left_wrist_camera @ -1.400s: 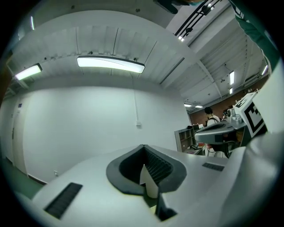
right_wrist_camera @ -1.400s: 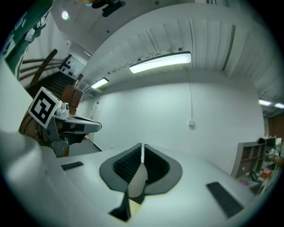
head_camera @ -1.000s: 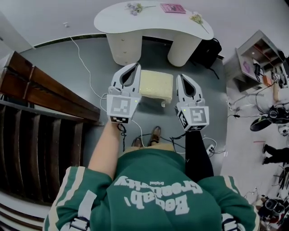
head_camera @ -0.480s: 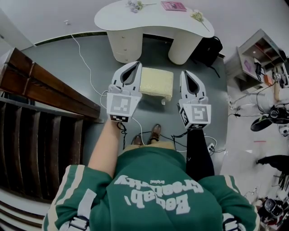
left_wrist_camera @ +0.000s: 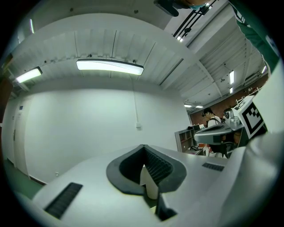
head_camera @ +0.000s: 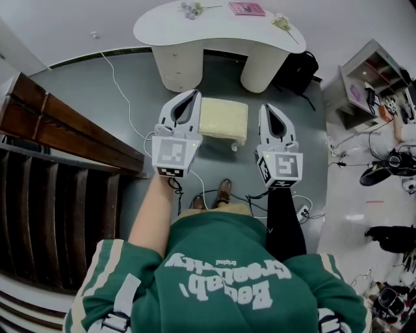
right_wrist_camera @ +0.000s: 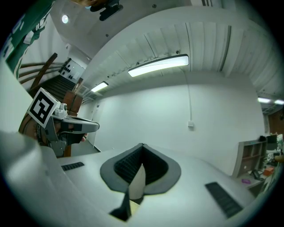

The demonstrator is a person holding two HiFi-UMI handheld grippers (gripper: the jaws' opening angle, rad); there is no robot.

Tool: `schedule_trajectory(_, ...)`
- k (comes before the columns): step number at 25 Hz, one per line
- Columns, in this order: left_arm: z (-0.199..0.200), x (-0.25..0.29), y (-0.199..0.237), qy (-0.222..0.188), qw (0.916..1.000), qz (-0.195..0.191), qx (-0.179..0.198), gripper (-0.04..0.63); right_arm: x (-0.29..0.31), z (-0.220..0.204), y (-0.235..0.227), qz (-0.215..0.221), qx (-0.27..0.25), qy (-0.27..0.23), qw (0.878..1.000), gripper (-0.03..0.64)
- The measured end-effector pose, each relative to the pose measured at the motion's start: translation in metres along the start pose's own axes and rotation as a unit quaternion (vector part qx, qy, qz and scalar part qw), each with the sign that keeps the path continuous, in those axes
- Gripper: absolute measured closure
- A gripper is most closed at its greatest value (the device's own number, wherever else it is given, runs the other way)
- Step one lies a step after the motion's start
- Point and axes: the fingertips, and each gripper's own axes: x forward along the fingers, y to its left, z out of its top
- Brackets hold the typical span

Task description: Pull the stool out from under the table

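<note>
The stool stood on the grey floor just near of the white worktop, clear of its legs. It was almost square, its slightly longer side running left to right. My left tool and right tool flanked it, each pressed together on nothing. A wooden railing ran along the left, and a black bag sat far right.

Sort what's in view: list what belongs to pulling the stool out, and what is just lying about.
Job: stool; table behind it; left gripper and right gripper, both shut and empty, flanking the stool.
Lying about: pink book and flowers on the table; black bag beside it; white cable on the floor; shelf unit.
</note>
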Motion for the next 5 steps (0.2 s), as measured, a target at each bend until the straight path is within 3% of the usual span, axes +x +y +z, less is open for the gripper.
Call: schedule_trajectory(5, 0.0082, 0.0036, 0.0064, -0.010, 0.9999, 0.002, 0.005, 0.583, 0.0054, 0.0047, -0.0016, -0.004, 0.003, -0.004, 1.000, 0.611)
